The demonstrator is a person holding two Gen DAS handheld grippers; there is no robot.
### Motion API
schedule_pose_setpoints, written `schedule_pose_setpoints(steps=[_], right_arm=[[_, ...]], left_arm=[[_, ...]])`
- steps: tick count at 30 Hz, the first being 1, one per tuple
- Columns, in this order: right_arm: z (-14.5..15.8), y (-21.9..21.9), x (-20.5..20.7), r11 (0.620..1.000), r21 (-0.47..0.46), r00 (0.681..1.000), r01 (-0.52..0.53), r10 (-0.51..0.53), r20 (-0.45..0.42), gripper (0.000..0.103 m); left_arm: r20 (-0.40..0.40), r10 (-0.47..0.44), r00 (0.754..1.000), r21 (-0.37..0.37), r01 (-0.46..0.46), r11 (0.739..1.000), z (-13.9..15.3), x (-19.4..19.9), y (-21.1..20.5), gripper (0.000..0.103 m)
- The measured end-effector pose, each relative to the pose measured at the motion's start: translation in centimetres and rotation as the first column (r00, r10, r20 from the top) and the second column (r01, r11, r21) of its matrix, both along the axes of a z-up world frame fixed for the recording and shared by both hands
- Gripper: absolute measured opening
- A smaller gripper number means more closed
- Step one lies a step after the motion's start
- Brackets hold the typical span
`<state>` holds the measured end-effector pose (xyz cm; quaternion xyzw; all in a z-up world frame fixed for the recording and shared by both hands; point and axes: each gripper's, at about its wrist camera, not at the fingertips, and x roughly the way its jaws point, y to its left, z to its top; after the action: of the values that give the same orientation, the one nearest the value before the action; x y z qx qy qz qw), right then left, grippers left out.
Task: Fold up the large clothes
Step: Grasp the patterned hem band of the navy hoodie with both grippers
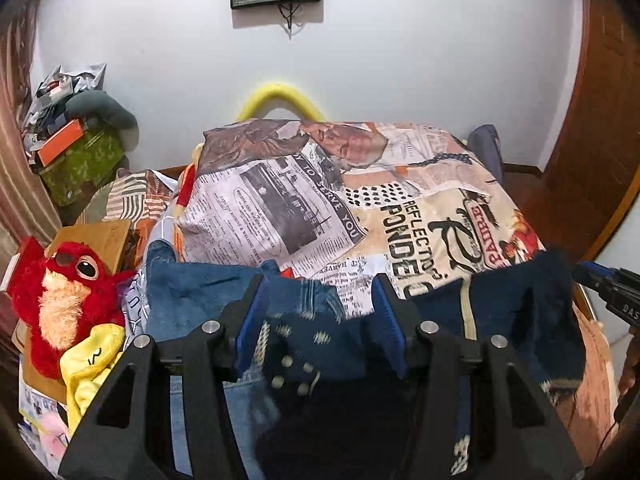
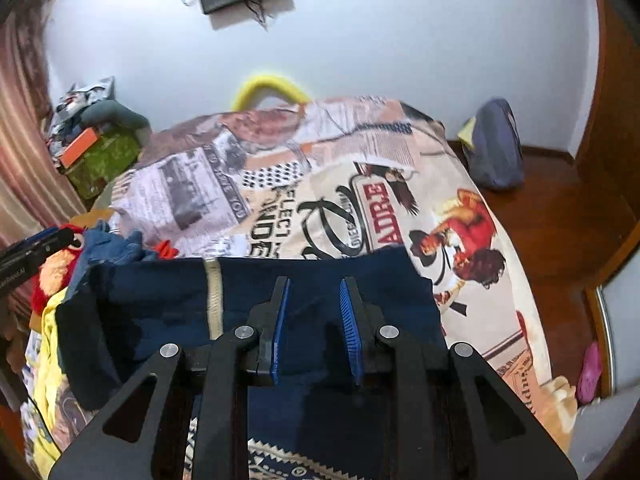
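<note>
A dark navy garment [image 2: 160,308] with a cream stripe and patterned border lies on the near end of the bed; it also shows in the left wrist view [image 1: 520,320]. My left gripper [image 1: 320,296] is open above its patterned part and a lighter blue denim piece [image 1: 192,300]. My right gripper [image 2: 314,292] is open above the navy garment's right part, with no cloth between the pads. The right gripper also shows at the left wrist view's right edge [image 1: 612,292], and the left gripper at the right wrist view's left edge [image 2: 36,252].
The bed carries a newspaper-print cover [image 1: 360,200] [image 2: 360,200]. A red plush toy [image 1: 60,300], a yellow cloth [image 1: 92,364] and boxes lie left of the bed. A green bag pile [image 1: 80,160] stands by the wall. A grey bag [image 2: 496,148] sits on the wooden floor.
</note>
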<state>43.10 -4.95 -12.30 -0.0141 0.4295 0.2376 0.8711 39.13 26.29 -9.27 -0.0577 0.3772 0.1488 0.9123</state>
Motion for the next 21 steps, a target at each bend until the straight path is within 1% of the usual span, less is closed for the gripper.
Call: schedule_pose_setpoints(steps=[3,5,8,11,13,14,18,20,21], right_arm=[[-0.3,0.0,-1.5,0.999,-0.002,0.999,-0.044,0.044,-0.008,0.025],[-0.8,0.3,-2.1,0.997,-0.019,0.997,-0.081,0.08,-0.016,0.026],[-2.2,1.0,-3.6,0.987,-0.09,0.991,-0.135,0.134,-0.022,0.026],[-3.9,1.7,-5.5,0.966,-0.169,0.98,-0.197,0.193,-0.038,0.026],[-4.9,2.0,-6.4,0.954,-0.2,0.975,-0.222,0.216,-0.054,0.026],[-5.3,2.0,-6.8,0.951,-0.206,0.973,-0.231,0.224,-0.06,0.026],[-7.3,2.5,-7.5,0.946,-0.204,0.966,-0.253,0.237,-0.101,0.026],[-7.7,2.7,-7.4,0.949,-0.202,0.968,-0.243,0.225,-0.109,0.026],[-7.7,2.7,-7.0,0.955,-0.186,0.971,-0.23,0.213,-0.111,0.026]], left_arm=[[-0.025,-0.052,0.998,-0.007,0.052,0.999,-0.4,-2.0,-0.9,0.054],[-0.056,-0.09,0.994,0.008,0.091,0.996,-1.1,-3.0,-2.0,0.055],[-0.112,-0.141,0.984,0.036,0.146,0.989,-2.7,-4.6,-3.7,0.055],[-0.166,-0.183,0.969,0.047,0.194,0.98,-4.5,-5.9,-5.7,0.055],[-0.178,-0.219,0.959,0.056,0.232,0.971,-5.6,-6.6,-6.9,0.057],[-0.19,-0.23,0.955,0.069,0.246,0.967,-6.3,-6.8,-7.6,0.06],[-0.253,-0.245,0.936,0.134,0.284,0.949,-9.2,-6.2,-10.0,0.061],[-0.263,-0.234,0.936,0.159,0.281,0.947,-10.1,-5.5,-10.8,0.061],[-0.256,-0.223,0.941,0.178,0.272,0.946,-10.3,-5.0,-11.0,0.061]])
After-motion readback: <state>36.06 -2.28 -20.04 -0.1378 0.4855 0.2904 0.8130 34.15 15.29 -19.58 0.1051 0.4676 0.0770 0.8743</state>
